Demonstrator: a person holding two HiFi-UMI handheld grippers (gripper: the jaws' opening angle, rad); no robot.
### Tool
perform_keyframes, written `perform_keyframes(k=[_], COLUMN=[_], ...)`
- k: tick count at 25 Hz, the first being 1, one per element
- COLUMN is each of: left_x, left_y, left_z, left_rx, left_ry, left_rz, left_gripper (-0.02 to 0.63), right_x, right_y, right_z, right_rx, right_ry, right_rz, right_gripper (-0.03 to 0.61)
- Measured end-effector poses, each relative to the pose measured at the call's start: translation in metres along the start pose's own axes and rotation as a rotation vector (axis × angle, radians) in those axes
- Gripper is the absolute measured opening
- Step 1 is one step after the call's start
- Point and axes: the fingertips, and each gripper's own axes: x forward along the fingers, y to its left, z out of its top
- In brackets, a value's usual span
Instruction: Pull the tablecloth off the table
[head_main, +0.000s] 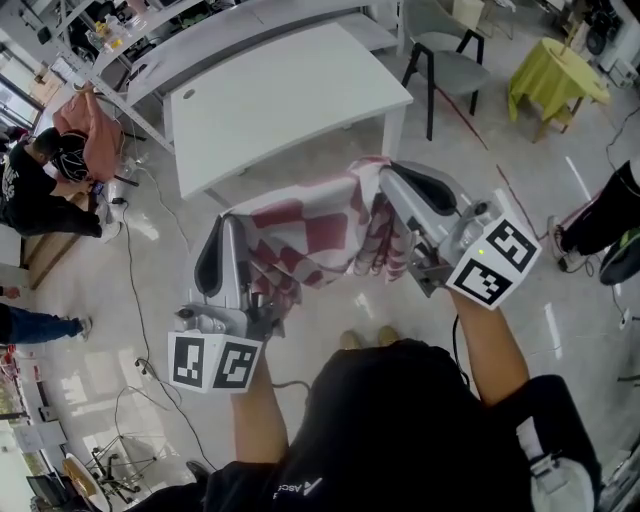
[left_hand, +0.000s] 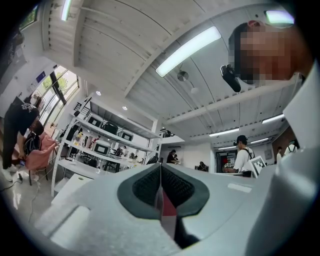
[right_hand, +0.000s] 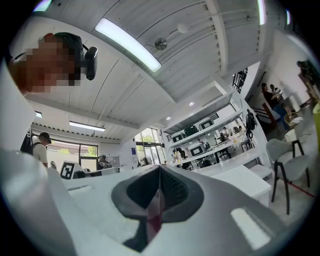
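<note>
I hold the red-and-white checked fabric tablecloth (head_main: 322, 238) bunched in the air between both grippers, well apart from the white rectangular table (head_main: 290, 95) ahead of me. My left gripper (head_main: 232, 228) is clamped tight on one edge of the cloth. My right gripper (head_main: 388, 178) pinches the other edge, jaws fully closed on it.

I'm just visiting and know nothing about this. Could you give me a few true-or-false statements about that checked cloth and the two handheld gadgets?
1. The tablecloth lies spread over the white table. False: the table is bare, and the tablecloth hangs between the two grippers.
2. The left gripper is shut on the tablecloth. True.
3. The right gripper is open and empty. False: it is also shut on the tablecloth.
4. A chair stands beyond the table. True.
</note>
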Motion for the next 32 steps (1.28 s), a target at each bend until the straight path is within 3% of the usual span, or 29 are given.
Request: perform_keyframes(k=[9, 32], left_x=[0.0009, 0.0039], left_y=[-0.0005, -0.0043], left_z=[-0.0006, 0.0032], left_rx=[-0.002, 0.002], left_ry=[0.013, 0.016], left_rz=[0.003, 0.029], left_gripper=[0.014, 0.014], right_x=[0.0006, 0.0046], right_y=[-0.0015, -0.0060], right_z=[-0.0036, -0.0016], right_rx=[-0.028, -0.011], right_ry=[0.027, 0.037], right_rz=[-0.026, 0.003], right_gripper=[0.002, 0.002])
